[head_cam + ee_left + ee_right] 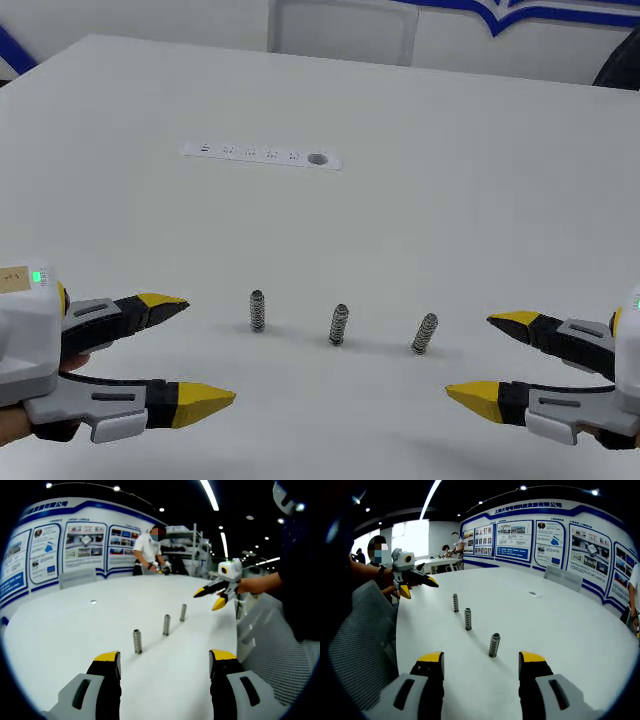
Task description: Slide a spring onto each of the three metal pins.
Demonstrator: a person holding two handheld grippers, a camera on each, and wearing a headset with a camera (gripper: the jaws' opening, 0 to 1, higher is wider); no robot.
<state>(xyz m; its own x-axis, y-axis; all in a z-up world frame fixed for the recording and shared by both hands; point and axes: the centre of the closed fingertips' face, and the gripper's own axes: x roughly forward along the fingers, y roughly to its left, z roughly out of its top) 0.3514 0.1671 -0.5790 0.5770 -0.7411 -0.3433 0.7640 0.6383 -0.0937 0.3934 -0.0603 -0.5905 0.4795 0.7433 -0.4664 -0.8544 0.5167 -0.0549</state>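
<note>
On the white counter in front of me, three springs stand upright in a row between my claws: the left spring, the middle spring and the right spring, near one another but not touching. Each seems to sit over its pin already. I can make out no bare pin, so I judge the sliding done or close to it. My left claw is spread wide with nothing in it, and my right claw likewise, each well apart from its end of the row. I expect these springs to be light little wire coils, firm enough end to end but ready to squash, bow or flick away if pinched hard, and slick against my hard yellow tips. If one needs seating, I would take it lightly across the middle of its coils and keep it in line with the pin so it doesn't bind. The right spring looks slightly tilted in the head view, though that may be the lens. The counter is smooth, flat and bare around the row, so a dropped spring would likely bounce or roll. Farther back a power strip sits in the top, and a chair stands at the far edge. The room is a bright hall with ceiling lights, blue-and-white boards on the wall and other people at work.
</note>
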